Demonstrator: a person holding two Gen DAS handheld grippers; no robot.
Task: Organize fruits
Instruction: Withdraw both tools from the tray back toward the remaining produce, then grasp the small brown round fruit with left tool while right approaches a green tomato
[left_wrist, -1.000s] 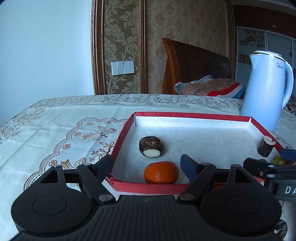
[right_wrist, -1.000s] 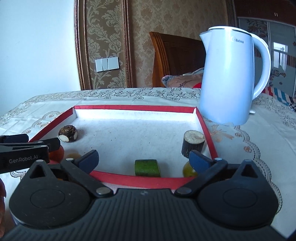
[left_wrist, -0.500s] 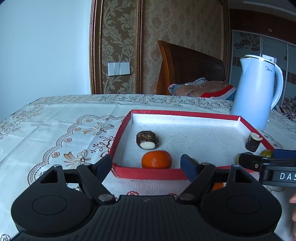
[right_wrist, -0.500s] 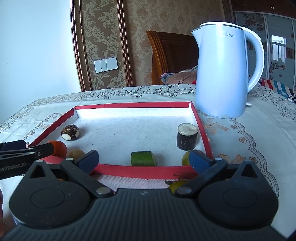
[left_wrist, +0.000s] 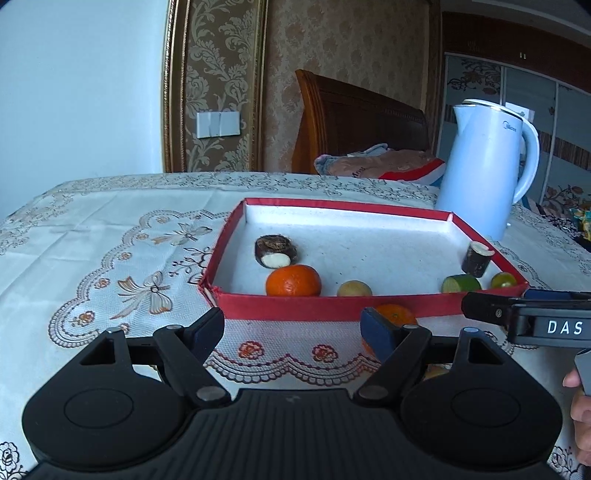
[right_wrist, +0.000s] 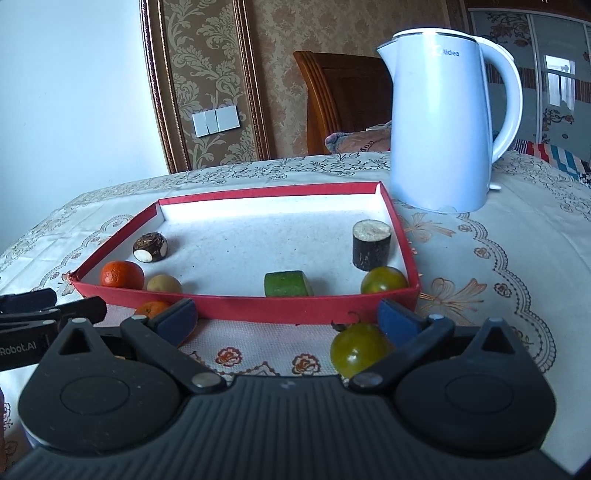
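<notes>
A red-walled tray (left_wrist: 314, 309) holds a brown taro piece (left_wrist: 275, 251), an orange (left_wrist: 293, 280), a small yellowish fruit (left_wrist: 354, 288), a green chunk (left_wrist: 461, 283), a green tomato (left_wrist: 503, 280) and a dark log-like piece (left_wrist: 476, 258). My left gripper (left_wrist: 291, 330) is open just short of the tray's front wall. A second orange (left_wrist: 395, 314) lies on the cloth behind its right fingertip. My right gripper (right_wrist: 286, 321) is open too. A loose green tomato (right_wrist: 356, 349) rests on the cloth just inside its right finger, and the loose orange (right_wrist: 152, 309) sits by its left finger.
A pale blue kettle (left_wrist: 484, 170) stands behind the tray's far right corner on the embroidered tablecloth (left_wrist: 110, 258). A wooden chair back (right_wrist: 343, 99) and a pillow lie beyond the table. A person's fingers (left_wrist: 580, 406) show at the right edge.
Both grippers have drawn back from the tray. Its front wall now lies beyond the fingertips, and the loose orange and green tomato on the cloth have come into view.
</notes>
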